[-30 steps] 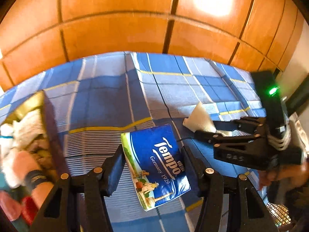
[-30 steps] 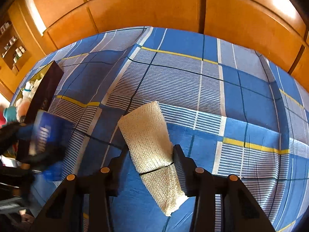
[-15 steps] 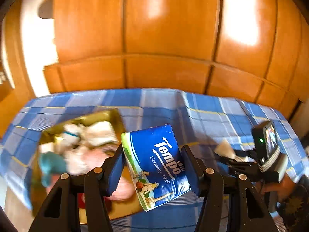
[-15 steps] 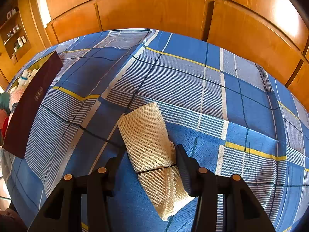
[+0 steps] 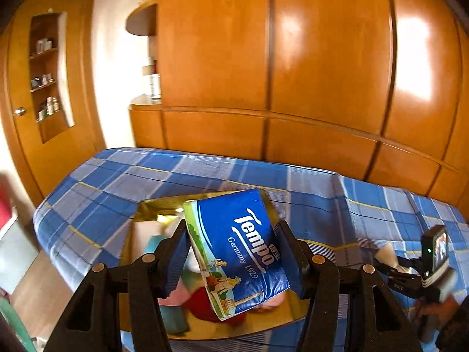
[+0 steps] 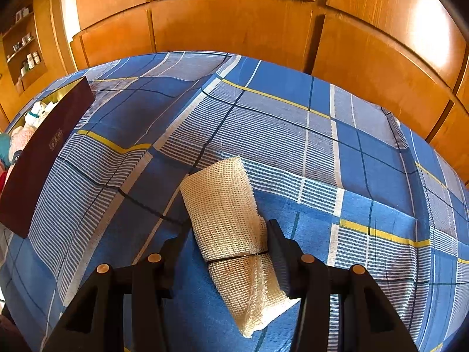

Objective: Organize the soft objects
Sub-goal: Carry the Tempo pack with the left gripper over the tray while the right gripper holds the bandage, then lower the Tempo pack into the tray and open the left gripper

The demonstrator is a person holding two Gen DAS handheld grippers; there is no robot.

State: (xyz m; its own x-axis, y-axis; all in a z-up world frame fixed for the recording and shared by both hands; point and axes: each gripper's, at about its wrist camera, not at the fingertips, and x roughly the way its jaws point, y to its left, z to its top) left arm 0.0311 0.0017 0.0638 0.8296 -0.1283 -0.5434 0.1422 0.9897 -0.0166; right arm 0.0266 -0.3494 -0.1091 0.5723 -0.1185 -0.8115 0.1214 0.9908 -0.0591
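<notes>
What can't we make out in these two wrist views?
- Left wrist view: contents of the gold-lined box are blurred and partly hidden by the blue Tempo tissue pack in the left gripper.
- Right wrist view: the box's contents are cut off by the left edge and hidden behind its dark maroon wall.
- Small shelf bottles: too small to identify.

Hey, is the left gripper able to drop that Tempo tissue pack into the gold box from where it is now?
Probably yes. The left gripper holds the Tempo tissue pack right over the open gold box, and no lid covers it. The soft things inside look blurred, so free room is unclear.
</notes>
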